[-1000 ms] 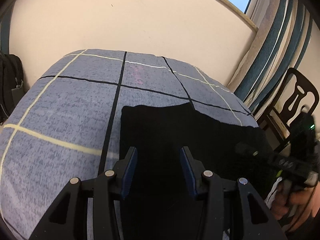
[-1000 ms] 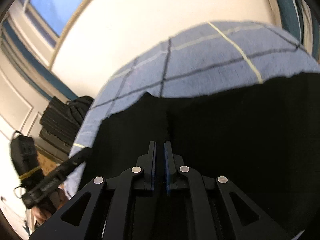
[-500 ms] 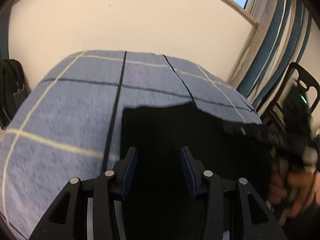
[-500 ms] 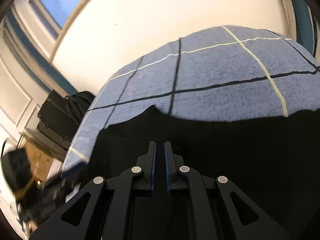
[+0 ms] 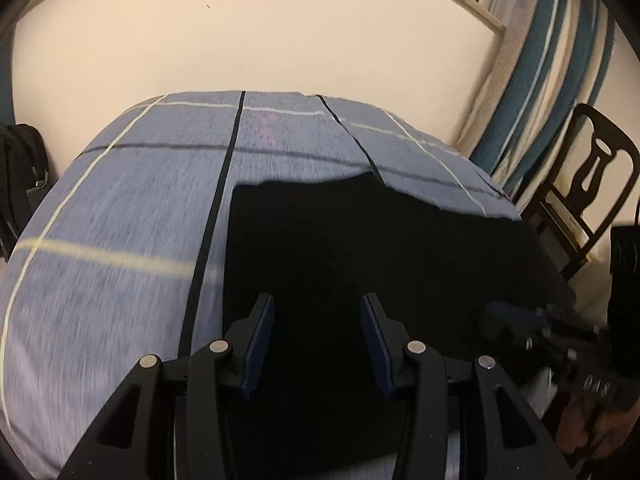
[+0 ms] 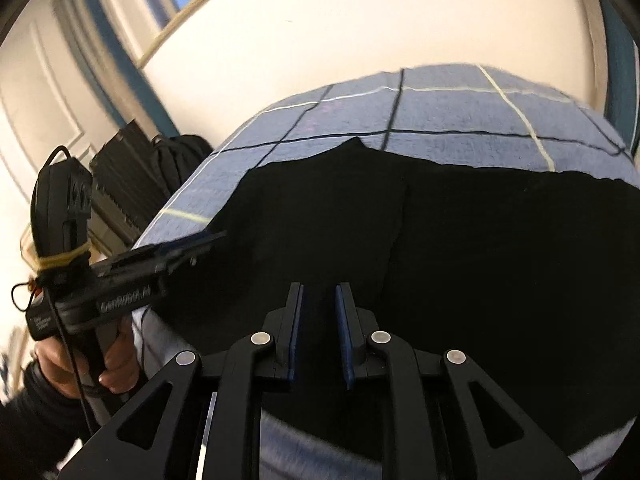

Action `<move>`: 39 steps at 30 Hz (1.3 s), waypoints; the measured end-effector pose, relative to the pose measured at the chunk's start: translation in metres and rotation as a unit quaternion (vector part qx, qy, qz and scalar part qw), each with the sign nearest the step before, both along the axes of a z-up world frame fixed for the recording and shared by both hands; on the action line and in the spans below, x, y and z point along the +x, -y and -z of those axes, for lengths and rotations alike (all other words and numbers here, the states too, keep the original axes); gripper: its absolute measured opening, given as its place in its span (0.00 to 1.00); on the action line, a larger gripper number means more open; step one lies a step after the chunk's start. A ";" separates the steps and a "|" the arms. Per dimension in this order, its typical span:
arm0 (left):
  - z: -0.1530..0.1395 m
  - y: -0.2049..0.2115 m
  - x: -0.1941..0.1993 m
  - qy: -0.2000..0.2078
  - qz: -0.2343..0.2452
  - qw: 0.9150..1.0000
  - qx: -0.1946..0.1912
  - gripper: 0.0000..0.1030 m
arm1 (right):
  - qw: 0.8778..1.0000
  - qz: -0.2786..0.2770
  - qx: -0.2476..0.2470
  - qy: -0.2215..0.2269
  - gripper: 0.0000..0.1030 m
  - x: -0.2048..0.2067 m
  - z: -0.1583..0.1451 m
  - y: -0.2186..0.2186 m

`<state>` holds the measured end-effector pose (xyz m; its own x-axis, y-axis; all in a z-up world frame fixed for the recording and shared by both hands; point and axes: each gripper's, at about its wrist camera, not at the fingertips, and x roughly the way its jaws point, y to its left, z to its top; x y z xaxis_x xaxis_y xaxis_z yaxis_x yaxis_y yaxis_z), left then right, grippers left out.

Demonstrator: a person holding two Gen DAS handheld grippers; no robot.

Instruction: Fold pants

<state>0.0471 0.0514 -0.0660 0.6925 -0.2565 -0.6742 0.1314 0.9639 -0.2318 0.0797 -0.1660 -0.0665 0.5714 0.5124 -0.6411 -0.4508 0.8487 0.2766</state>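
Far left: a black bag (image 5: 18, 184) stood against the cream wall (image 5: 280, 40), beside the bed.
Bed cover: my blue-grey checked bedspread (image 5: 120, 208), with black and pale yellow lines, filled the left and top of my left camera's view.
Left claw: my left gripper (image 5: 316, 320) hung above the near edge of the pants with its jaws about half open, and nothing lay between the blue pads.
Pants: the black pants (image 5: 360, 248) lay flat on the bedspread, spread from the middle of the bed to its right edge; a seam or fold ran down the cloth in my right camera's view (image 6: 400, 216).
Right claw: my right gripper (image 6: 319, 304) was over the near part of the pants; its jaws had just been opening, a narrow gap showed between the pads, and no cloth was caught in it.
Far right: a dark wooden chair (image 5: 592, 184) stood by the striped curtain (image 5: 540, 80).
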 end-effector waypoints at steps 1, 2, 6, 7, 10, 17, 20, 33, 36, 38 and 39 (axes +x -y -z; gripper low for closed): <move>0.003 0.000 -0.010 0.000 -0.001 1.000 0.003 0.46 | 1.000 -0.006 -0.004 -0.004 0.16 -0.006 0.006 -0.002; 0.005 0.000 -0.019 0.004 -0.004 1.000 0.007 0.46 | 1.000 -0.006 -0.013 -0.010 0.16 -0.011 0.014 -0.002; 0.008 0.002 -0.045 0.013 -0.013 1.000 0.019 0.46 | 0.999 0.012 -0.040 0.026 0.15 -0.031 0.021 -0.003; 0.008 0.003 -0.047 0.013 -0.014 1.000 0.020 0.46 | 0.998 0.017 -0.046 0.031 0.16 -0.035 0.021 -0.002; 0.009 0.007 -0.045 0.013 -0.022 0.999 0.028 0.46 | 0.999 0.027 -0.041 0.021 0.16 -0.035 0.024 0.008; 0.007 0.018 -0.048 0.007 -0.038 0.998 0.047 0.49 | 0.997 0.065 -0.024 0.017 0.16 -0.048 0.018 0.039; 0.005 0.027 -0.050 0.005 -0.030 0.998 0.053 0.51 | 0.994 0.104 -0.010 0.018 0.16 -0.053 0.016 0.063; -0.010 0.067 -0.044 0.001 0.030 0.999 0.037 0.51 | 0.960 0.276 0.057 -0.005 0.26 -0.064 0.010 0.172; -0.018 0.066 -0.037 0.016 0.021 0.999 0.032 0.51 | 0.957 0.284 0.053 0.002 0.27 -0.070 0.005 0.174; -0.020 0.065 -0.031 0.019 0.013 0.999 0.031 0.51 | 0.957 0.283 0.064 0.001 0.30 -0.071 0.003 0.175; -0.019 0.063 -0.029 0.018 0.010 0.999 0.031 0.51 | 0.956 0.284 0.070 -0.001 0.38 -0.073 0.003 0.178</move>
<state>0.0181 -0.0111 -0.0467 0.7118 -0.2282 -0.6643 0.1574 0.9735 -0.1658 0.0064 -0.3436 -0.0698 0.7814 0.2007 -0.5908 0.0721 0.9115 0.4050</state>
